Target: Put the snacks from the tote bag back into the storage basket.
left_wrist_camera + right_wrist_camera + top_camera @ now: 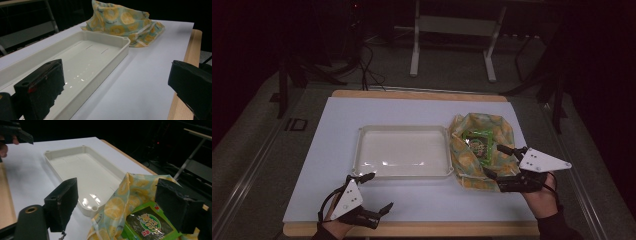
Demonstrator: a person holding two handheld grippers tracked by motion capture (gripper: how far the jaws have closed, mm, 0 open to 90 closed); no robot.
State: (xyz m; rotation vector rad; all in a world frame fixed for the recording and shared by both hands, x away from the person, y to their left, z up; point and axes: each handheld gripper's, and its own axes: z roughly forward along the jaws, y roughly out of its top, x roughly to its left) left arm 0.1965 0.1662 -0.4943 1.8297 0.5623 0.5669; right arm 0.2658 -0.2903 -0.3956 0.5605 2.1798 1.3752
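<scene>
A cloth bag [484, 150] with a yellow lemon print on teal lies open at the right of the white table cover; the bag [125, 22] also appears in the left gripper view. Inside it rests a green snack packet [478, 141], seen close as the packet [150, 223] between the right jaws. An empty white tray [402, 152] sits mid-table, its rim [110, 40] and rim [65, 152] visible from both grippers. My right gripper [498, 161] hovers open over the bag's near side. My left gripper [380, 192] is open near the front edge, below the tray's left corner.
The white cover [337, 190] lies on a wooden tabletop [412, 229] whose edge shows at front and back. Beyond the table stand a grey frame with legs [452, 40] and cables on the floor [367, 65]. Bare cover lies left of the tray.
</scene>
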